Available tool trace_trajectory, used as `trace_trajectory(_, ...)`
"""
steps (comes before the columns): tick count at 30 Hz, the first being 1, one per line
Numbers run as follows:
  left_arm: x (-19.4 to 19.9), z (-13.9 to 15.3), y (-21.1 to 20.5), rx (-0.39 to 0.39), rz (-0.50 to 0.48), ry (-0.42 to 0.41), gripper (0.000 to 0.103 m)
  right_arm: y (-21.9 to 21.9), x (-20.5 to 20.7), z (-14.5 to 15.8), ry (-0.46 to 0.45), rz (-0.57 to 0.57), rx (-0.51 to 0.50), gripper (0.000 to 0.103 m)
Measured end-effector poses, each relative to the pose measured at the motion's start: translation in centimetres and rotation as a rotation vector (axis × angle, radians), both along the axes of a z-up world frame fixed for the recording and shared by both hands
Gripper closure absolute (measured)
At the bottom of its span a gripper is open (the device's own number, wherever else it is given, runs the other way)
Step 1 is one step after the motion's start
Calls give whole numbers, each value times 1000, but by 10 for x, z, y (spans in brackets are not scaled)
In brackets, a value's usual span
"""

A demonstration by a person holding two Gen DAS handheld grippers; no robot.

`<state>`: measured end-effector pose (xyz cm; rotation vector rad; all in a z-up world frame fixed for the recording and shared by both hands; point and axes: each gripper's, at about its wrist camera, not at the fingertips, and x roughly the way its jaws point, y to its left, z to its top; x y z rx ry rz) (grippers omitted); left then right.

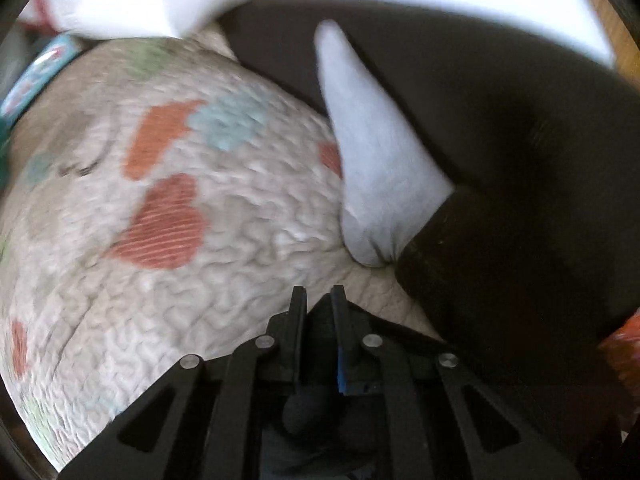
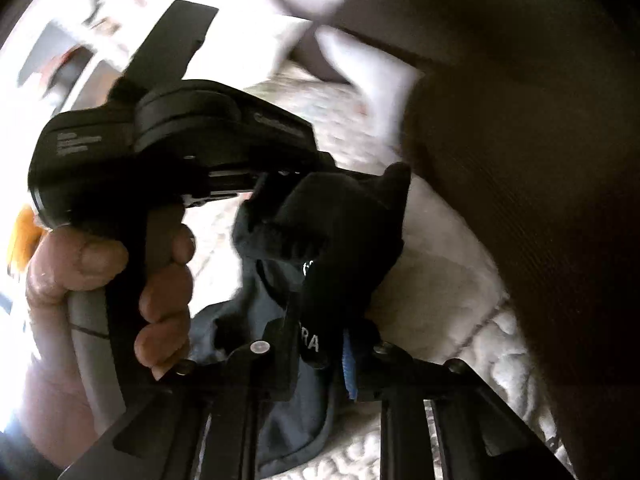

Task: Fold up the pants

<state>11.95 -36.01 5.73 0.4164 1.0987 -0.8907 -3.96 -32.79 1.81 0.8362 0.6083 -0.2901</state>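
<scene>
Two grippers mine; right gripper point(image 2: 320, 336) stood clamped on dark pants point(image 2: 340, 240) bunched above quilt point(image 2: 440, 280); left gripper point(image 1: 318, 300) nearly closed, fabric between fingers unclear; cloth looked soft, light, limp; judged waistband edge best hold.

The quilt point(image 1: 224, 272) is bumpy, stitched cloth. The pants point(image 2: 336, 232) are soft, dark cloth. The left gripper point(image 1: 319, 294) is matt black plastic.

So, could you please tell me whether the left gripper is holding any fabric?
No, the left gripper hangs nearly shut with nothing between its fingers, above the quilt.
</scene>
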Motion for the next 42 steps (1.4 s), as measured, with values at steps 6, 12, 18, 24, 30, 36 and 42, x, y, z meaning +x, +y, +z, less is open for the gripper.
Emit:
trace_trajectory(6, 18, 41, 114, -179, 214, 30, 92, 57, 10, 38, -87, 191, -206, 87)
trace_trajectory(12, 31, 22, 244, -320, 461, 125, 98, 130, 24, 45, -100, 414, -364, 87)
trace_trajectory(18, 29, -19, 325, -373, 640, 204, 98, 211, 32, 15, -34, 617, -554, 87)
trace_trajectory(24, 14, -40, 372, -357, 767, 202, 98, 235, 29, -18, 44, 720, -673, 81)
trace_trajectory(30, -21, -42, 404, -423, 859, 234, 96, 242, 5, -17, 60, 763, -793, 80)
trace_trajectory(36, -52, -49, 415, -484, 888, 243, 84, 261, -10, -20, 96, 788, -1002, 77)
trace_trajectory(42, -54, -59, 429, -507, 923, 249, 75, 281, -10, -27, 127, 713, -1232, 45)
